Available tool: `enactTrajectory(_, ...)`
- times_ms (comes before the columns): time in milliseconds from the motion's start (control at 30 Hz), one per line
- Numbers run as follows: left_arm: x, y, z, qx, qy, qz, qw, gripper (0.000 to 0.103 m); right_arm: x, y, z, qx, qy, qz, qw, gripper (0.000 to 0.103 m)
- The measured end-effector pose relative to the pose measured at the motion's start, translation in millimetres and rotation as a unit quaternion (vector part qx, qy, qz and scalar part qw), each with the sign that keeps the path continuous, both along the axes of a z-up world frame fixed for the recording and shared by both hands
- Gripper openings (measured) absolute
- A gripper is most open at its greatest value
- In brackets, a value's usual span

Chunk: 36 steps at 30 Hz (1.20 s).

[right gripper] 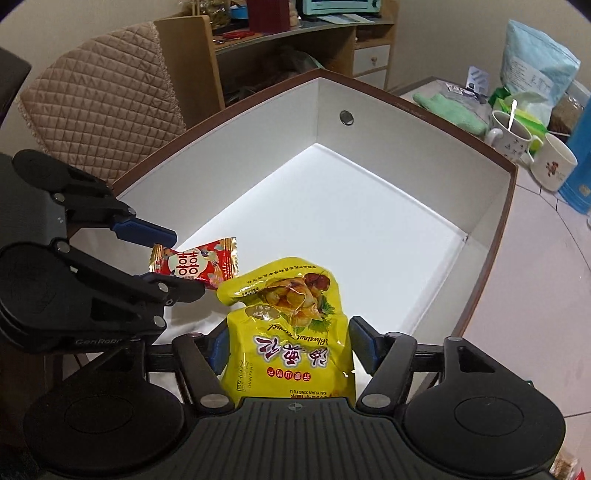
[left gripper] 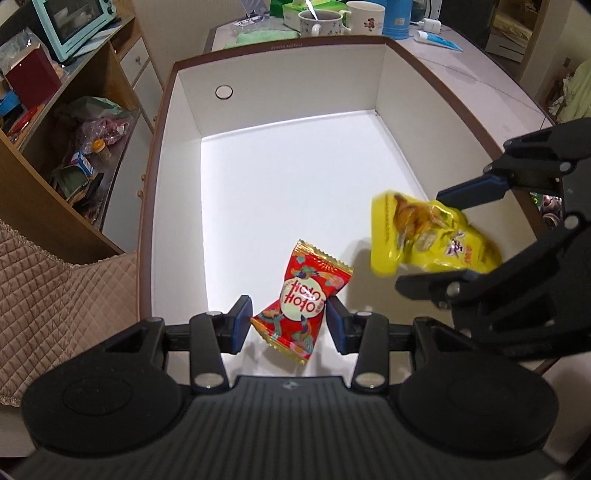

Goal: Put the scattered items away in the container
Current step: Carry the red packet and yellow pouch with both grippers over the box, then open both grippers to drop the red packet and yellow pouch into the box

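Two snack packets (left gripper: 301,299) (left gripper: 424,236) side by side above the box (left gripper: 177,147), mugs (left gripper: 317,22) behind it.

Yellow chestnut packet (right gripper: 291,332) between right gripper's (right gripper: 288,341) parted jaws, above white box (right gripper: 406,122)

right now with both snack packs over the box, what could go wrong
1. The red candy pack sits skewed between the left gripper's fingers, near the box's near wall; released here it may tumble unpredictably.
2. The yellow chestnut pouch lies between the right gripper's spread fingers, a gap showing at one pad, and looks loosely held, so it could drop early.
3. The two grippers are close together; a sideways move could make them collide.
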<state>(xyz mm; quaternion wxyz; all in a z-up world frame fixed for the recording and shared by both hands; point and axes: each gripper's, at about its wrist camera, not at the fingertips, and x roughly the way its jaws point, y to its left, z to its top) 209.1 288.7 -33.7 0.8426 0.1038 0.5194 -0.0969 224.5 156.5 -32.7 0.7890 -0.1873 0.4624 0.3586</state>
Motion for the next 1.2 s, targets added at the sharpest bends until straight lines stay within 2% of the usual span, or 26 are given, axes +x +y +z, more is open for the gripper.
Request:
enactTrajectory(200,-3,4,3,-0.005,-0.003,0.003,1.0,0.045,-6,-1,1,0.005,-0.004,0.004,1.0,0.075)
enactTrajectory(300,-6,6,6,-0.005,-0.01,0.003,0.9999,0.052,-8,-5,6,0.009,-0.005,0.002,1.0,0.075)
enactTrajectory(733,-31,2,26,0.002,-0.029,0.008,0.9996,0.052,-30,-21,33,0.033,-0.004,-0.014,0.999,0.075)
enactTrajectory(1200,-89,-22,72,0.017,-0.081,0.024,0.9963,0.056,-78,-63,69,0.077,-0.029,-0.03,0.996,0.075)
